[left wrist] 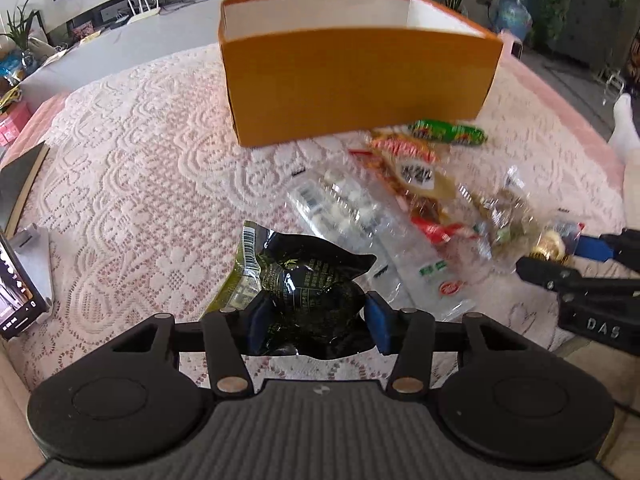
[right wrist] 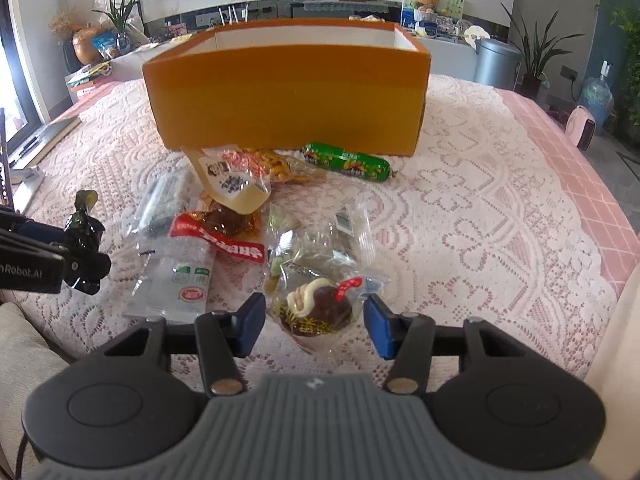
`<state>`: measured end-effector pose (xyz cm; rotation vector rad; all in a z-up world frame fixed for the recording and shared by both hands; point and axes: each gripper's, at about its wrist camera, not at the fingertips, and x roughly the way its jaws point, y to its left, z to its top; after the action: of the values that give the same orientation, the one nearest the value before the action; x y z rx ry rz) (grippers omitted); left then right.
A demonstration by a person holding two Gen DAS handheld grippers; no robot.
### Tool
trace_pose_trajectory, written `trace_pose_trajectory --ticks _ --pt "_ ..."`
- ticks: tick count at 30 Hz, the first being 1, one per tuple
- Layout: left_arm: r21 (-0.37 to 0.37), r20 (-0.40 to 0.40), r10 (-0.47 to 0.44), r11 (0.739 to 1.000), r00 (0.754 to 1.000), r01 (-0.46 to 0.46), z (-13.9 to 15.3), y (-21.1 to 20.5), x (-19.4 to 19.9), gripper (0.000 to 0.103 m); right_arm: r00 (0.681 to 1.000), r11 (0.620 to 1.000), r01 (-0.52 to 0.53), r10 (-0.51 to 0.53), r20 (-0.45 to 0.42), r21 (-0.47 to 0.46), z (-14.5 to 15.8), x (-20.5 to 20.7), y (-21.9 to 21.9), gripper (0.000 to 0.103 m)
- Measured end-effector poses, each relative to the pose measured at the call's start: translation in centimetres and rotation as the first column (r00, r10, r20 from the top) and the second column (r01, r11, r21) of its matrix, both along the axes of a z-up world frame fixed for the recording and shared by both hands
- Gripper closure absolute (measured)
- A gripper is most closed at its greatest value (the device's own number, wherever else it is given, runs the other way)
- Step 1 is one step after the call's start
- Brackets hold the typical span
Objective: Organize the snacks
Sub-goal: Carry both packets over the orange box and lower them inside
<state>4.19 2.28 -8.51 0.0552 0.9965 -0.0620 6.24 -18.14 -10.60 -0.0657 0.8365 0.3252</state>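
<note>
With every snack lying in front of the orange box [right wrist: 286, 98], nothing visibly packed, the left claw [left wrist: 316, 326] pinches a black packet [left wrist: 308, 284] while the right claw [right wrist: 315, 326] straddles a clear-wrapped cake [right wrist: 316, 306], grip uncertain.

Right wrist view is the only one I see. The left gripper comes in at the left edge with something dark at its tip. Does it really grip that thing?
Observer: Yes. The left wrist view shows both blue pads of the left gripper pressing on a black snack packet, one on each side.
Operator: Is anything standing to the left of that packet?
Observer: A phone with a lit screen leans on a grey stand, at the left edge of the lace tablecloth.
</note>
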Motion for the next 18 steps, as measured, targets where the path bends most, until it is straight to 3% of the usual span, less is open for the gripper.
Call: trace_pose_trajectory --ticks 13,18 --pt "-0.111 0.108 0.029 0.994 0.994 -0.017 4.7 0.0 -0.2 0.046 0.995 0.999 -0.022 0.017 0.095 0.046 3.9 -0.3 0.0 0.052" --pt "-0.114 0.160 0.012 0.993 0.987 0.007 6.6 -0.8 0.8 0.046 0.990 0.997 -0.052 0.044 0.130 0.062 6.0 0.6 0.2 0.052"
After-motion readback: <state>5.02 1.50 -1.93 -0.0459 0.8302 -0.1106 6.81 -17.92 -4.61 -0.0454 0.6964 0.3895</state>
